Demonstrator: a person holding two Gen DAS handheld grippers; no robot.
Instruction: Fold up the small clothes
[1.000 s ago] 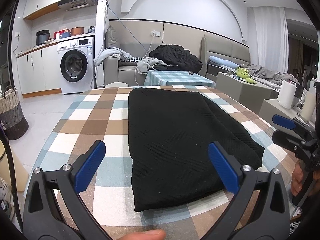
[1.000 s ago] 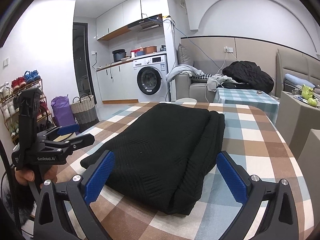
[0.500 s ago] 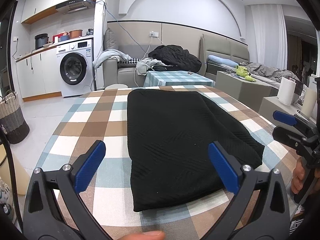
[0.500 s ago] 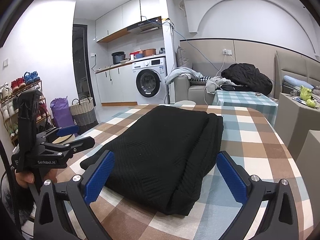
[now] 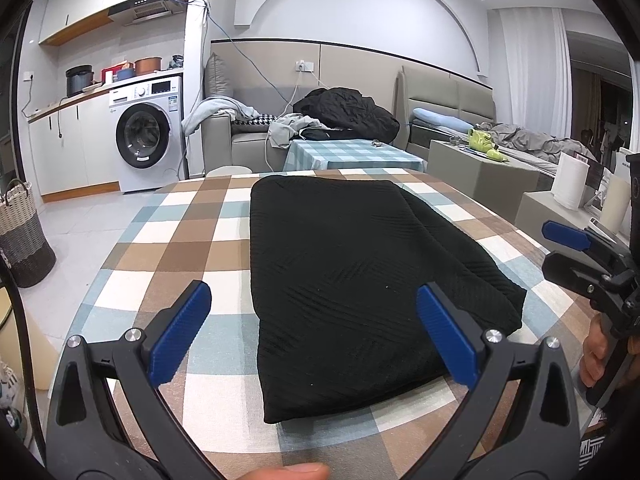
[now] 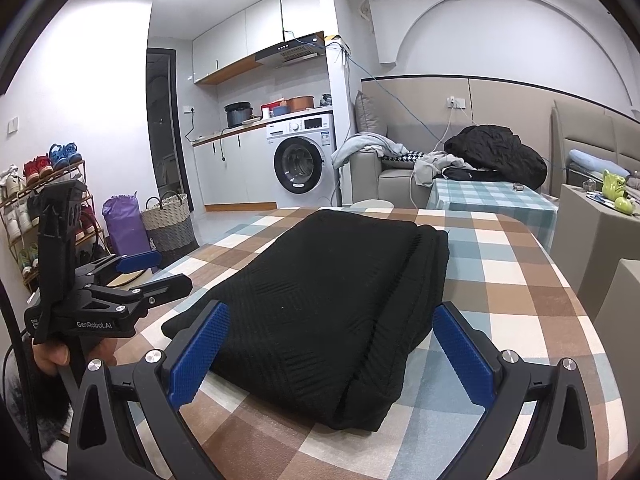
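Note:
A black knit garment (image 5: 352, 280) lies folded lengthwise into a long band on the checked tablecloth (image 5: 176, 248); it also shows in the right wrist view (image 6: 332, 296). My left gripper (image 5: 314, 334) is open and empty, held above the garment's near end. My right gripper (image 6: 332, 350) is open and empty, above the garment's near right corner. Each gripper shows in the other's view: the right one (image 5: 576, 256) at the table's right edge, the left one (image 6: 136, 280) at the left edge.
A washing machine (image 5: 146, 136), a sofa with heaped clothes (image 5: 344, 114) and a small checked side table (image 5: 352, 154) stand beyond the table. A woven basket (image 6: 168, 220) and a shoe rack (image 6: 36, 208) stand on the floor at left. Paper roll (image 5: 570, 184) at right.
Both grippers have lifted and tilted slightly; the garment sits a little lower in both views. The garment has not moved, and both grippers stay open.

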